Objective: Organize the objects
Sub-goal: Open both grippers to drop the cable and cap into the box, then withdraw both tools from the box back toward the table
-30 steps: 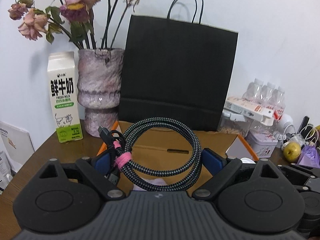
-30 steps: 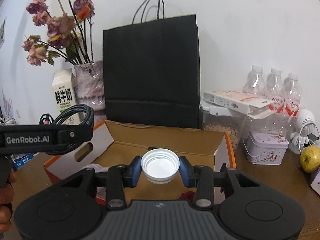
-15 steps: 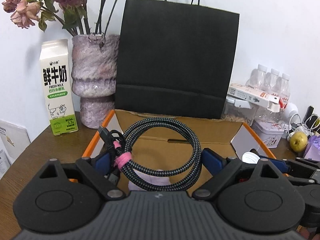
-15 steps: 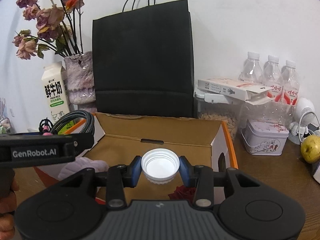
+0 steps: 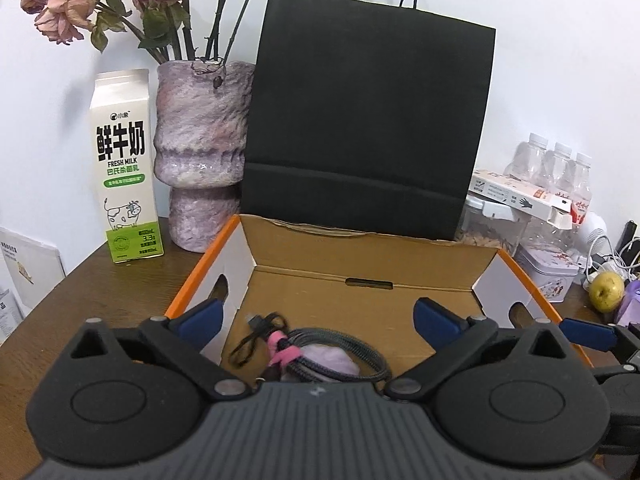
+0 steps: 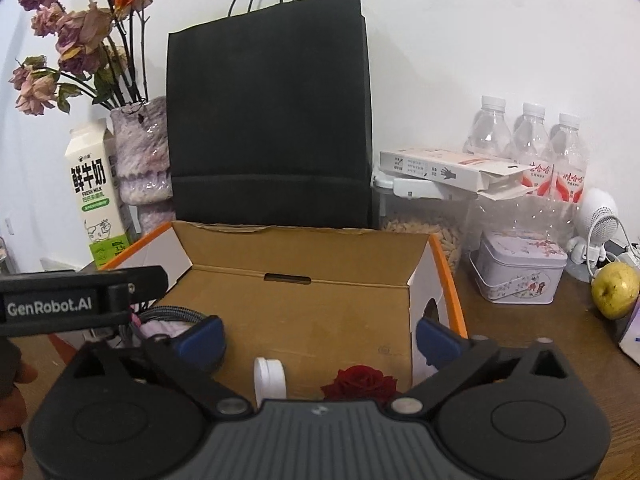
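Resting in box [image 5: 360,264]: cable [image 5: 340,354], cap [image 6: 270,378].

black paper bag [image 5: 368,128] stands between vase [image 5: 200,152] and water bottles [image 6: 528,148].

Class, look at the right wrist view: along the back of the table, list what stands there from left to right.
Milk carton → vase → black bag → water bottles → pear.

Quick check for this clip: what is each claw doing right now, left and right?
Left claw: open, jaws just opened; the coiled cable lies in the box below.
Right claw: open, jaws just opened; the white cap is loose in the box.
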Demonstrator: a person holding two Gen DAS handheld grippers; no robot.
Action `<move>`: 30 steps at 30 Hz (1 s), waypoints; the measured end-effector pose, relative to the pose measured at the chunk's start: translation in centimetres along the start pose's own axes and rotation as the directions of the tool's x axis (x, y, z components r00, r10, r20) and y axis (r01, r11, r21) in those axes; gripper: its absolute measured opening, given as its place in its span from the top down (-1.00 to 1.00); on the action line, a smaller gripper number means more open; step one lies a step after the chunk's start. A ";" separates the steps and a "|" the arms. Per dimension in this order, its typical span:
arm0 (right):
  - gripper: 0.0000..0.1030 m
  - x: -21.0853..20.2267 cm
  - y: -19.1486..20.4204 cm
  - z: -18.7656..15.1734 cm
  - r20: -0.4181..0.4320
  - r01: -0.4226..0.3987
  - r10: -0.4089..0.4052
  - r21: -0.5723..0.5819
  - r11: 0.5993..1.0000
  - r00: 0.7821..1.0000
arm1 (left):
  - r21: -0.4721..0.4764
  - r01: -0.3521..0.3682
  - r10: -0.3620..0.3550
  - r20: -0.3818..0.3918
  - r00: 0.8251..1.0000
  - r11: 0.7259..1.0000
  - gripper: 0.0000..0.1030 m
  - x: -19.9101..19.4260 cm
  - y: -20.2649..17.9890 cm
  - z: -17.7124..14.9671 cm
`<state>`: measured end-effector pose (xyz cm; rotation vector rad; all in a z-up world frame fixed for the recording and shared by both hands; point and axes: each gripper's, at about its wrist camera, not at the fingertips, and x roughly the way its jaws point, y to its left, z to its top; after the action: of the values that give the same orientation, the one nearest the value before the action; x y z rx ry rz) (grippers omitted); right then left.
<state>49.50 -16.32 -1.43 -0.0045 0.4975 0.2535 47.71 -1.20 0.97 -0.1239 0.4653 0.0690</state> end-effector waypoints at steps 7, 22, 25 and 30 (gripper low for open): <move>-1.00 0.0 0.0 0.0 -0.007 0.013 -0.013 -0.007 1.000 1.000 | -0.003 -0.004 0.004 0.007 1.000 1.000 -1.00 -0.1 0.1 0.1; -1.00 -1.5 0.2 0.4 0.011 0.006 -0.006 -0.013 1.000 1.000 | -0.005 -0.003 0.003 0.035 0.999 1.000 -1.00 -1.7 0.3 0.3; -1.00 -1.8 0.3 0.4 0.016 0.004 -0.003 -0.016 1.000 1.000 | -0.008 -0.001 0.001 0.039 0.999 1.000 -1.00 -2.1 0.5 0.3; -1.00 -2.9 0.7 0.3 0.034 0.002 0.000 -0.034 0.999 0.999 | -0.012 0.006 -0.005 0.053 0.999 1.000 -1.00 -3.1 0.7 0.4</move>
<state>46.99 -16.30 0.25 -0.0333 0.4589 0.2605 45.06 -0.52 2.64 -0.1349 0.4115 0.0698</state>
